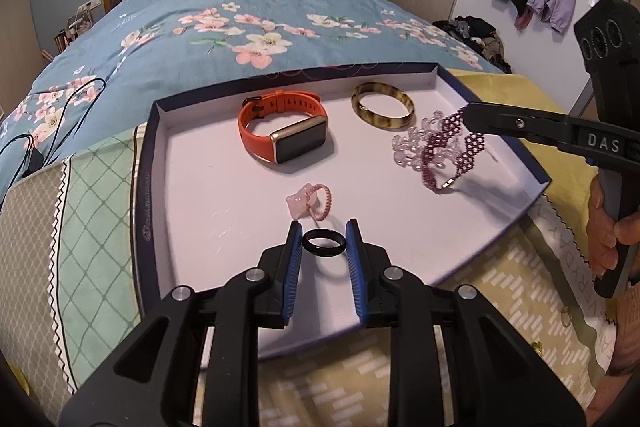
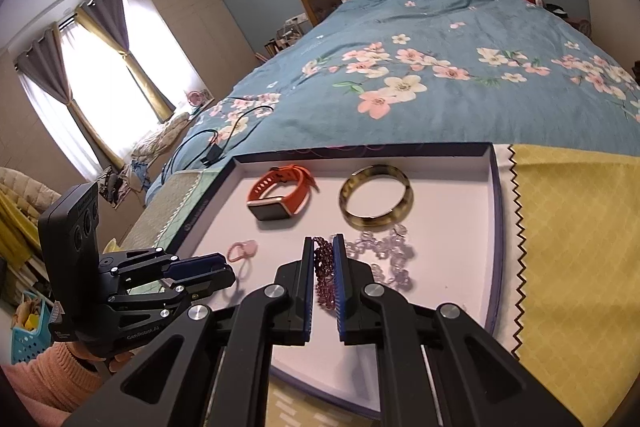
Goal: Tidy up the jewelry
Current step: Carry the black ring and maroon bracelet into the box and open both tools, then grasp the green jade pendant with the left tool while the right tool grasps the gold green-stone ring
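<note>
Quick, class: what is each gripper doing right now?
Left gripper: closed on a small glossy black ring.
Right gripper: closed on a dark purple beaded bracelet.

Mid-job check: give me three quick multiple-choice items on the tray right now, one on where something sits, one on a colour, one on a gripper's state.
1. Where is the bangle?
A. Far side of the tray, beside the watch
B. On the bedspread
C. In the left gripper

2. What colour is the watch strap?
A. Blue
B. Orange
C. White

3. What is the right gripper doing?
A. Open and empty
B. Shut on the purple beaded bracelet
C. Shut on the bangle

Answers: 1 A, it lies next to the watch near the far wall. 2 B, the band is orange. 3 B, the beads sit pinched between its pads.
</note>
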A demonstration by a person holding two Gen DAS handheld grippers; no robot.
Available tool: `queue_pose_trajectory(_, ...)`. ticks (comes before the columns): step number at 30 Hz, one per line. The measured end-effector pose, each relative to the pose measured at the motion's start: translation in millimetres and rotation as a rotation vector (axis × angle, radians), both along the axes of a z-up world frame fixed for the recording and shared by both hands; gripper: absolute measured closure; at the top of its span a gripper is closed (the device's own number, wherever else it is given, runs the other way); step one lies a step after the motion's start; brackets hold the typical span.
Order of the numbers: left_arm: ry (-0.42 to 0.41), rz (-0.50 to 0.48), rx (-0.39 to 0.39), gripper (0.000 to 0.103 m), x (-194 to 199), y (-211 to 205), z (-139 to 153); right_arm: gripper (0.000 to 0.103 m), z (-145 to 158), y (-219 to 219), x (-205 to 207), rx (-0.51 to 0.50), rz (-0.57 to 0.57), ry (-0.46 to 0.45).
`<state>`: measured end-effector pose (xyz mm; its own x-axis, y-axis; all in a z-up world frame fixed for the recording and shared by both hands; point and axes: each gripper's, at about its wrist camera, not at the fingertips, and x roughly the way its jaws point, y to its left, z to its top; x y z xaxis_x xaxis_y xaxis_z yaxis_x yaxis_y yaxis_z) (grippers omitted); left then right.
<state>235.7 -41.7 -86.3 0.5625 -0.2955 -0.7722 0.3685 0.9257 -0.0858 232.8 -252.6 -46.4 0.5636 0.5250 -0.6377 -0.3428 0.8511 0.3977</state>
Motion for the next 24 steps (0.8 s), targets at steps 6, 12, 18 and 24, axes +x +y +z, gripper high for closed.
queue_pose_trajectory(6, 0.015, 0.023, -0.002, 0.08, 15.2, -1.2, -4.0, 0.095, -8.9, -6.4, 7.5, -0.014, -0.04, 0.023)
queue_pose_trajectory(12, 0.018, 0.051, -0.01, 0.08, 30.5, -0.9, -2.8, 0.095, -14.0, -4.0, 12.8, -0.042, -0.052, 0.026)
queue_pose_trajectory(18, 0.008, 0.06, -0.018, 0.079, 30.1, 2.5, -1.4, 0.091, -19.7, -1.5, 13.5, -0.095, -0.071, 0.031)
queue_pose_trajectory(24, -0.049, 0.067, -0.028, 0.061, 16.1, 9.3, 15.0, 0.079, -11.0, -2.9, 4.5, -0.14, -0.101, -0.014)
